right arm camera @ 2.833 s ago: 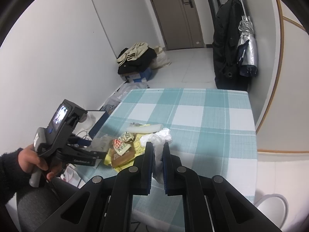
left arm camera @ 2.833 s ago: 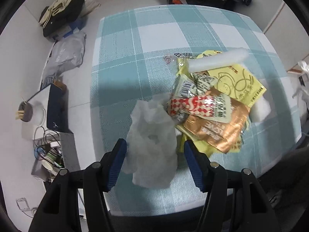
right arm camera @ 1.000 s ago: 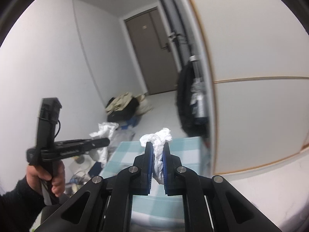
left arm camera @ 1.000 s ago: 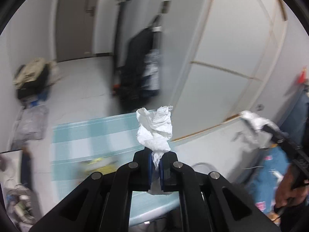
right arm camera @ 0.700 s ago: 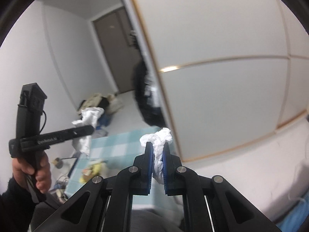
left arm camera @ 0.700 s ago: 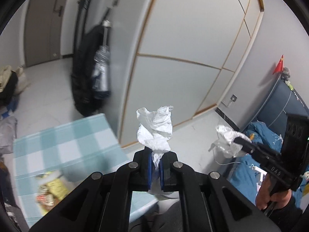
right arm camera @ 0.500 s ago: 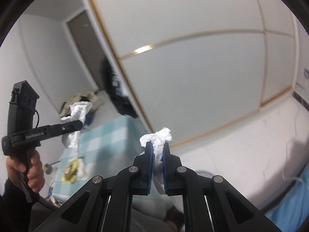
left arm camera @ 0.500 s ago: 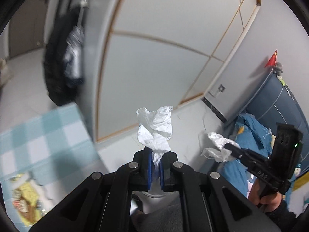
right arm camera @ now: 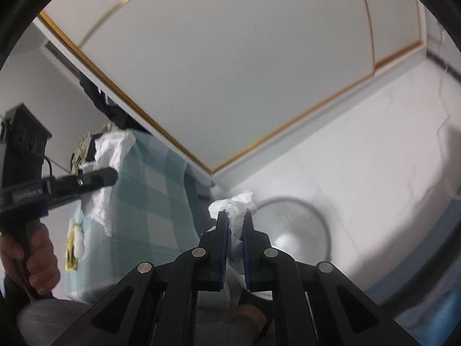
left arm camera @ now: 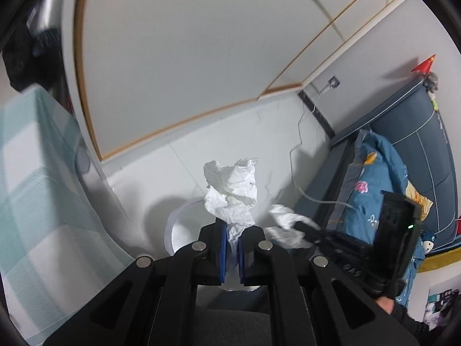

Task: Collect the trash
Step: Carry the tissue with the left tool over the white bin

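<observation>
White floor, bin [right arm camera: 322,216] — each hand-held gripper pinches tissue.

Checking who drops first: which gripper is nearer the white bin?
Right, probably. The right gripper hangs just above the bin; the left gripper sits farther off, beside the table.

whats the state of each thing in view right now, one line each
left tool: shut on a crumpled white tissue, held above the bin
right tool: shut on a second crumpled white tissue, beside the bin
round white trash bin: open-topped, upright on the floor
checked teal tablecloth table: some wrappers left on it
</observation>
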A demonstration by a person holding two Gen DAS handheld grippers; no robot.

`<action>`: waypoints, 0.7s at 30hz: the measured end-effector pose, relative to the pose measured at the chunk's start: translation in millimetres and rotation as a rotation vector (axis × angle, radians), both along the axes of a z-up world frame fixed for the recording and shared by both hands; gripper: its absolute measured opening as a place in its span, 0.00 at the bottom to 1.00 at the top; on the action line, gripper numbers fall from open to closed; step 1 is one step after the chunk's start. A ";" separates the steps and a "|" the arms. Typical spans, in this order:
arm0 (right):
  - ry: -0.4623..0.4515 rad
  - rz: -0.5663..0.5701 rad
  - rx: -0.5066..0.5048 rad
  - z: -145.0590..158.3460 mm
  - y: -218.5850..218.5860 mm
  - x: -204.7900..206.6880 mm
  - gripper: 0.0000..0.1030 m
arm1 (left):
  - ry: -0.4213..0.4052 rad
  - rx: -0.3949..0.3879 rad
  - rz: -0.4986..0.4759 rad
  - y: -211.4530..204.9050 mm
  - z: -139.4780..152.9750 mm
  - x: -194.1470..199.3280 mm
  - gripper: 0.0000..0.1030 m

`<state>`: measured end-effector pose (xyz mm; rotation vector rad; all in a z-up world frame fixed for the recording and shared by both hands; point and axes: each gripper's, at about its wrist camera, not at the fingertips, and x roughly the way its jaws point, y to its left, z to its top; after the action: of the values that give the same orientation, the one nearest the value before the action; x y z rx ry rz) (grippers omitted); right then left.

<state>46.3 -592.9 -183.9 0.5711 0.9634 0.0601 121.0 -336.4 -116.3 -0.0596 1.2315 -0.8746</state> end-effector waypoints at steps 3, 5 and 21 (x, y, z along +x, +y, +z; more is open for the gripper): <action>0.089 0.049 -0.045 -40.3 6.0 12.1 0.09 | 0.049 0.028 -0.007 -9.3 -18.0 1.8 0.02; 0.147 0.056 -0.019 -65.0 7.7 17.8 0.11 | 0.089 0.052 -0.008 -13.4 -31.7 2.6 0.02; 0.313 0.029 0.006 -113.5 -2.6 14.2 0.40 | 0.217 0.181 -0.062 -45.3 -84.7 -1.5 0.02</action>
<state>60.4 -595.5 -297.5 0.5826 1.2757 -0.0010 119.5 -381.7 -201.0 0.0295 1.5183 -0.8224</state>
